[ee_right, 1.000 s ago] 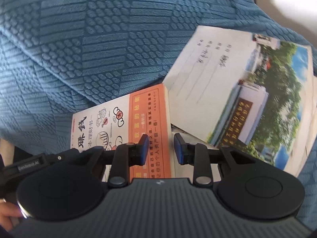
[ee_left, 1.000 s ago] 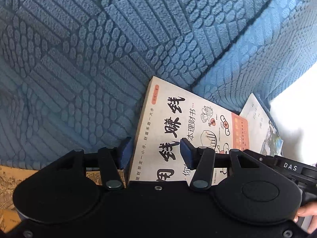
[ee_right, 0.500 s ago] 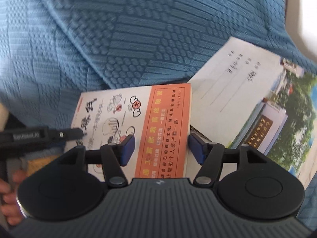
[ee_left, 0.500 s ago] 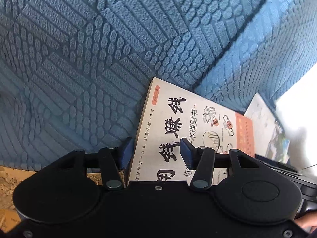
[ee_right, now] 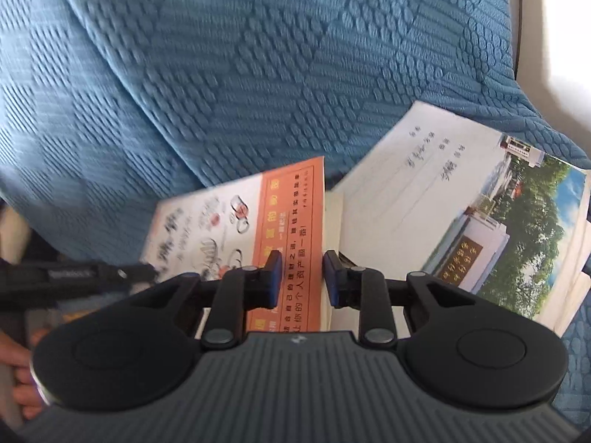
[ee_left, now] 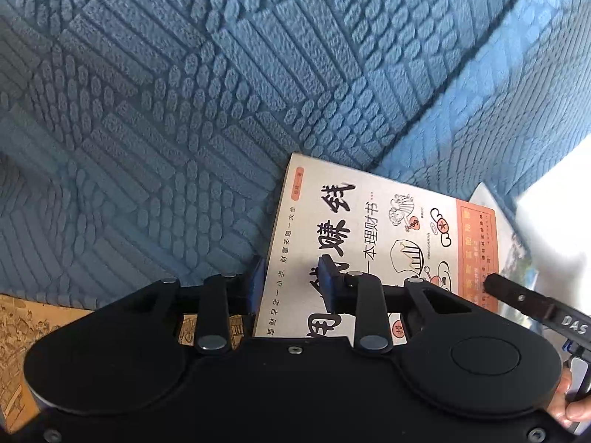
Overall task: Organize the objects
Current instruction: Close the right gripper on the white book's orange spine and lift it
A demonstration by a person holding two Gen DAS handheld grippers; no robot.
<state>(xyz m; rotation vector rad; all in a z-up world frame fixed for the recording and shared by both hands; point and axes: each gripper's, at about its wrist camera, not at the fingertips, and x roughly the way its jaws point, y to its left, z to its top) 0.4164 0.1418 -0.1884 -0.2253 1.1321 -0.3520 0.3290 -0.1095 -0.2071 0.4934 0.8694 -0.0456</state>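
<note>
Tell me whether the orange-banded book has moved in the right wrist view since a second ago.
Yes. The orange-banded book has lifted and swung clear of the photo-cover booklet, with the right gripper closing on its orange edge.

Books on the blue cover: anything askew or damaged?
No damage visible. The orange-banded book lies skewed, its corner overlapping the photo-cover booklet. Both grippers are closing on the book's opposite edges, left gripper and right gripper.

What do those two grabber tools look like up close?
Both are black plastic with two round discs, hinged link arms and blue pads on the fingers. The left gripper has a smooth black body; the right gripper has a ribbed grey one with a small logo. White "DAS" lettering marks the right gripper's side.
</note>
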